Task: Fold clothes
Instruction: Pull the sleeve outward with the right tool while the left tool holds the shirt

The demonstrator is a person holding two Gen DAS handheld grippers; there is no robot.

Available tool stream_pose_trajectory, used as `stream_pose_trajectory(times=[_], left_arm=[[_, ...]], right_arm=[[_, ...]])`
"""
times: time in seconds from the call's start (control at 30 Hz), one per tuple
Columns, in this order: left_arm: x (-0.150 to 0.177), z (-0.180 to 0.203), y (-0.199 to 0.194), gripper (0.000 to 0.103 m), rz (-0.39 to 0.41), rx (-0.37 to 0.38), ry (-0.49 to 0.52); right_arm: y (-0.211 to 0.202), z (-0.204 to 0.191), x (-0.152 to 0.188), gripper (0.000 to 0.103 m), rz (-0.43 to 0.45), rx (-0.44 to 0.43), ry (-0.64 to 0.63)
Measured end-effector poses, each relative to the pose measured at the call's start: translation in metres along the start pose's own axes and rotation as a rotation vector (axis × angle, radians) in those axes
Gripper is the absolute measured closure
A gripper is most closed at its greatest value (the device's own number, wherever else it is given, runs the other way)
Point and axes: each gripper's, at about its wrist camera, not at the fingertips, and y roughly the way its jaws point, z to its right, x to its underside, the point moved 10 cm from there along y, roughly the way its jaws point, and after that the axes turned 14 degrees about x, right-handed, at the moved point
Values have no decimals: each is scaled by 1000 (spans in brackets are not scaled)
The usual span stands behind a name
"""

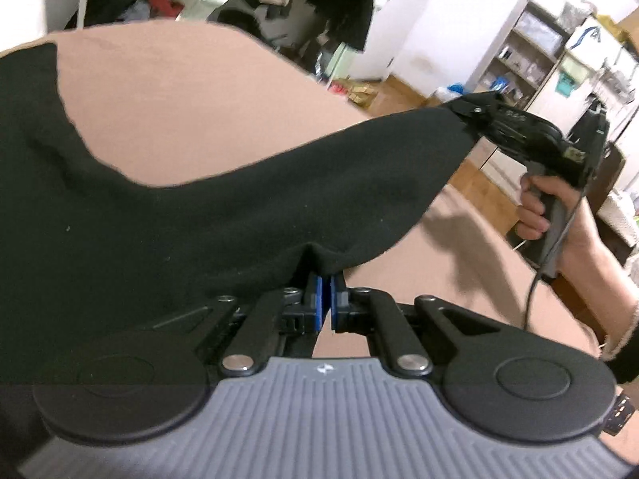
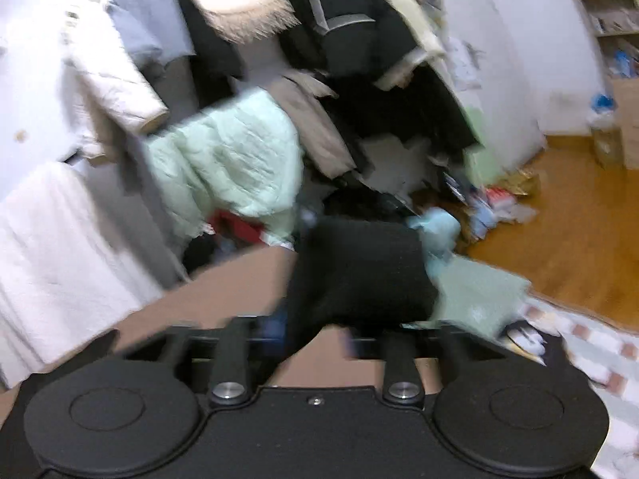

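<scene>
A black garment [image 1: 167, 215] is stretched above the tan surface [image 1: 167, 92]. My left gripper [image 1: 324, 279] is shut on its near edge, blue pads pressed together on the cloth. My right gripper [image 1: 463, 109] is shut on a far corner of the garment, held up at the right by a hand [image 1: 551, 207]. In the right wrist view, which is blurred, the black garment [image 2: 355, 267] hangs bunched in front of my right gripper [image 2: 315, 331]; the fingertips are hidden by the cloth.
Hanging coats and a pale green jacket [image 2: 235, 159] crowd the far side. Loose items lie on the wooden floor [image 2: 579, 215]. Shelves [image 1: 531, 52] stand at the right. A patterned mat [image 2: 579, 343] lies at the right.
</scene>
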Motion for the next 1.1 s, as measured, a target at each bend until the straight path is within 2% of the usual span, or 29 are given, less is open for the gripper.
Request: stream_pose_trajectory(times=[0.03, 0.07, 0.17, 0.23, 0.4, 0.5, 0.57, 0.7, 0.77, 0.8, 0.87, 1.0, 1.1], left_arm=[[3, -5, 5, 99, -17, 4, -25], [6, -10, 9, 99, -33, 7, -50], [15, -16, 16, 98, -51, 18, -92], [17, -18, 17, 98, -52, 20, -94], [12, -19, 19, 98, -38, 15, -94], [6, -17, 16, 99, -14, 4, -80], [3, -16, 15, 101, 2, -3, -71], [-3, -14, 5, 101, 39, -7, -77], [-5, -14, -1, 101, 59, -8, -82], [-6, -14, -4, 101, 68, -8, -85], [-9, -16, -11, 101, 89, -3, -102], [-14, -22, -19, 101, 117, -17, -117], [-17, -30, -26, 102, 147, -39, -133]], right_arm=[[8, 13, 9, 38, -52, 51, 28], [15, 27, 18, 38, -105, 98, 57], [30, 58, 51, 38, -252, 150, 178], [25, 65, 56, 38, -237, 95, 261], [10, 67, 58, 37, -274, 29, 409], [-5, 66, 62, 36, -269, 83, 471], [-16, 65, 70, 36, -272, 83, 497], [-19, 42, 81, 35, -332, -53, 527], [-12, 33, 85, 25, -375, -97, 530], [-5, 29, 87, 23, -400, -103, 531], [4, 26, 88, 20, -422, -78, 578], [-1, 17, 86, 19, -414, -74, 567], [-16, 22, 84, 19, -362, -29, 557]])
